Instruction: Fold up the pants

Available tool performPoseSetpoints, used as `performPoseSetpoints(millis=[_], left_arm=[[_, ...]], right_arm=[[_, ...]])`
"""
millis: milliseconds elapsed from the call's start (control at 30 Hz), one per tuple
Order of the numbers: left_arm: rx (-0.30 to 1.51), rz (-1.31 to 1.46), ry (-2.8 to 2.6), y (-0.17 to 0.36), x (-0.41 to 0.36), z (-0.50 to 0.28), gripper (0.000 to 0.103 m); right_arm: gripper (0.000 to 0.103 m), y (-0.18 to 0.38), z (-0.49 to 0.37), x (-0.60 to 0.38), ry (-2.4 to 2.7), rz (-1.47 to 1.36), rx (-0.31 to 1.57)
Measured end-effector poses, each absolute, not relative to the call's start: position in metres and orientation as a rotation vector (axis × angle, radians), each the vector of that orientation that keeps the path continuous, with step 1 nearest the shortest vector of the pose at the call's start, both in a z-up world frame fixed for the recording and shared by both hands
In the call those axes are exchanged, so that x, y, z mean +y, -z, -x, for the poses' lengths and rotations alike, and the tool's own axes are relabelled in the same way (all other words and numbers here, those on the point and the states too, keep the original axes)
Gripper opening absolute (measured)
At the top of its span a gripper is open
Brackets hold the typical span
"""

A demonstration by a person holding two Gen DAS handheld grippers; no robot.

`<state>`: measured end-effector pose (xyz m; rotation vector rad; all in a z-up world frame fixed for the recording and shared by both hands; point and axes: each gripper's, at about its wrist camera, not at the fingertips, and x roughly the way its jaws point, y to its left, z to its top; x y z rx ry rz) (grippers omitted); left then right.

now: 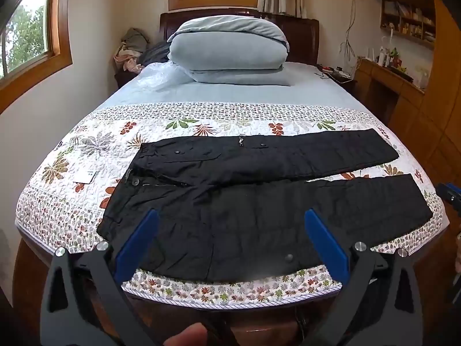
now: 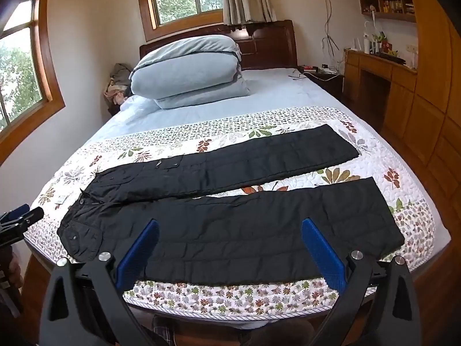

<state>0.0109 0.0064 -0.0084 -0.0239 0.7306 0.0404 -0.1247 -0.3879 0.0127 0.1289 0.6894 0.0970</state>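
Black pants [image 1: 259, 196] lie flat and spread out across the foot of the bed, waistband to the left, both legs running right with a gap between them. They also show in the right wrist view [image 2: 230, 216]. My left gripper [image 1: 230, 216] is open and empty, hovering above the near hip and thigh area. My right gripper [image 2: 229, 226] is open and empty, above the near leg. The right gripper's tip shows at the left view's right edge [image 1: 449, 194]; the left gripper shows at the right view's left edge [image 2: 20, 219].
The pants rest on a floral quilt [image 1: 86, 155] over a blue sheet. A stack of folded blue bedding [image 1: 227, 49] sits near the headboard. A small white tag [image 1: 85, 177] lies left of the waistband. A wooden desk [image 2: 380, 66] stands to the right.
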Motion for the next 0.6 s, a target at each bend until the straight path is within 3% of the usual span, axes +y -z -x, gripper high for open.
performPoseSetpoints(millis=[600], left_arm=[[0.718, 0.025, -0.032, 0.0035, 0.0056, -0.0075, 0.101]], right_arm=[[0.1, -0.0157, 0.1297, -0.3806, -0.068, -0.079, 0.652]])
